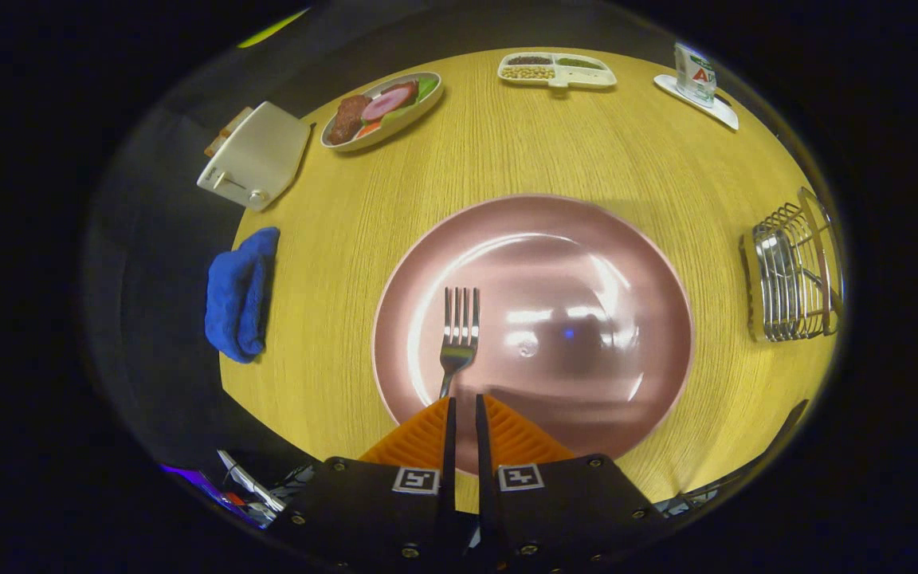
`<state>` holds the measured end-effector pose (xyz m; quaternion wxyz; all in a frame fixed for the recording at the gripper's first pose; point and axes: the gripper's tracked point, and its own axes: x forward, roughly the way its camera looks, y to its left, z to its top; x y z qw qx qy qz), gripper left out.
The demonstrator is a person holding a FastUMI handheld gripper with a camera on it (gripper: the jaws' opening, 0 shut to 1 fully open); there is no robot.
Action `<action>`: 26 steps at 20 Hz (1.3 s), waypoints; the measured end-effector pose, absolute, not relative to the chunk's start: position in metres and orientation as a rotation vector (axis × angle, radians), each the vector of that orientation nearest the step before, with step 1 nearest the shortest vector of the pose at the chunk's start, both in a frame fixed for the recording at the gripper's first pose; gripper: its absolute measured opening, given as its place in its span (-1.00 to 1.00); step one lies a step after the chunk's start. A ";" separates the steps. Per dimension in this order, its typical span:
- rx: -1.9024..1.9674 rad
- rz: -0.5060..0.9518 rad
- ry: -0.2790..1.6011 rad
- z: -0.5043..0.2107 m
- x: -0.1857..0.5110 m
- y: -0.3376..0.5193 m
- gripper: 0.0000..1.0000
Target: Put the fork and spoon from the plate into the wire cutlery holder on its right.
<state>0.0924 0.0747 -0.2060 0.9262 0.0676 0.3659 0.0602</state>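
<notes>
A metal fork (459, 331) points its tines away from me over the left half of the pink plate (586, 239). Its handle runs back into the narrow gap at my fingertips. My gripper (464, 399) is shut on the fork's handle, with the fingers nearly together over the plate's near rim. I cannot tell whether the fork rests on the plate or is lifted off it. The wire cutlery holder (794, 271) stands on the table to the right of the plate, well off to the right of my fingers.
The round wooden table (331, 239) holds a white toaster (256, 155) and a blue cloth (240, 295) at its left edge. Beyond the pink plate are an oval dish of food (383, 108), a divided tray (556, 70) and a can on a coaster (696, 76).
</notes>
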 end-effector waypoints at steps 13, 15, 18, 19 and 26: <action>0.172 0.162 0.841 -0.219 0.081 0.093 -0.74; 0.185 0.163 0.857 -0.222 0.080 0.094 -0.74; 0.221 0.145 0.879 -0.229 0.080 0.093 -0.74; 0.222 0.139 0.883 -0.230 0.080 0.093 -0.74; 0.196 0.125 0.913 -0.241 0.078 0.089 -0.86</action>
